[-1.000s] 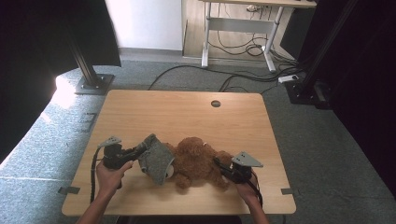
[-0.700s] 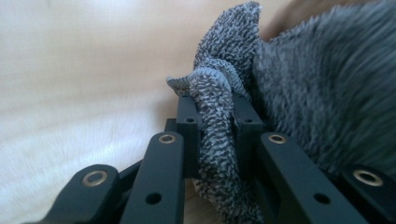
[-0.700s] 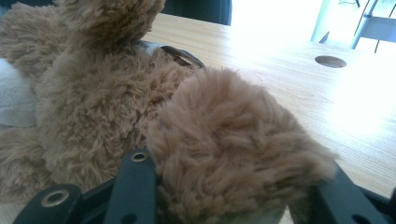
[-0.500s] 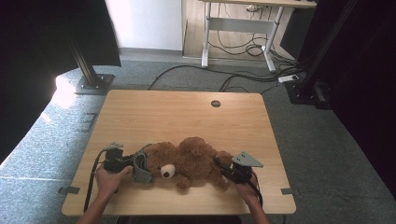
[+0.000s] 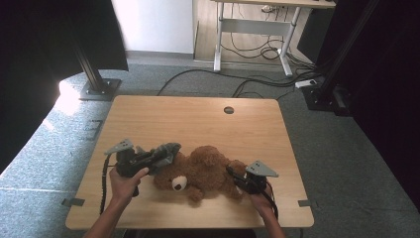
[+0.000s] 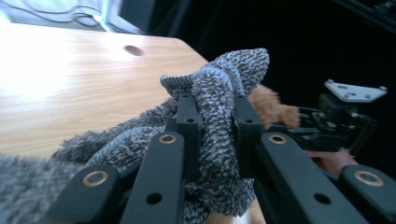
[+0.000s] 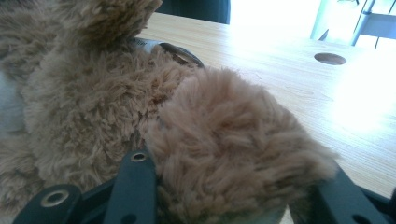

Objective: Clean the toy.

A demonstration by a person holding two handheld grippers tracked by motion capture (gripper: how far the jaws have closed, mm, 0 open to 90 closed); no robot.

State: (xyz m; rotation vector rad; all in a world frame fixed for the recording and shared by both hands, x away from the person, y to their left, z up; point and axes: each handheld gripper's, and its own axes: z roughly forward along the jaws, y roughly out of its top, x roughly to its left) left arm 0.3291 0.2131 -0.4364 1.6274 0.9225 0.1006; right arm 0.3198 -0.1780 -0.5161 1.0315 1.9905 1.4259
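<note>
On the left of the high view, the left gripper [image 5: 159, 157] lies low over the pale wood-grain table [image 5: 198, 119], its black metal jaws clamped tight on a fold of grey knitted garment [image 5: 167, 151]. In the left gripper view that cloth [image 6: 219, 107] is a nubbly, speckled grey-and-white weave with a ribbed hem, bunched into a soft peak between the flat, riveted jaw bars. Just right of it lies the teddy bear [image 5: 200, 171], a rounded plush shape of shaggy brown fur with a lighter muzzle and dark nose, stretched on its back across the near half of the table. Farther right, the right gripper [image 5: 236, 176] holds one stubby, rounded limb of the bear, jaws partly closed around it; in the right gripper view the thick curly pile [image 7: 233, 144] bulges between the two black jaws.
</note>
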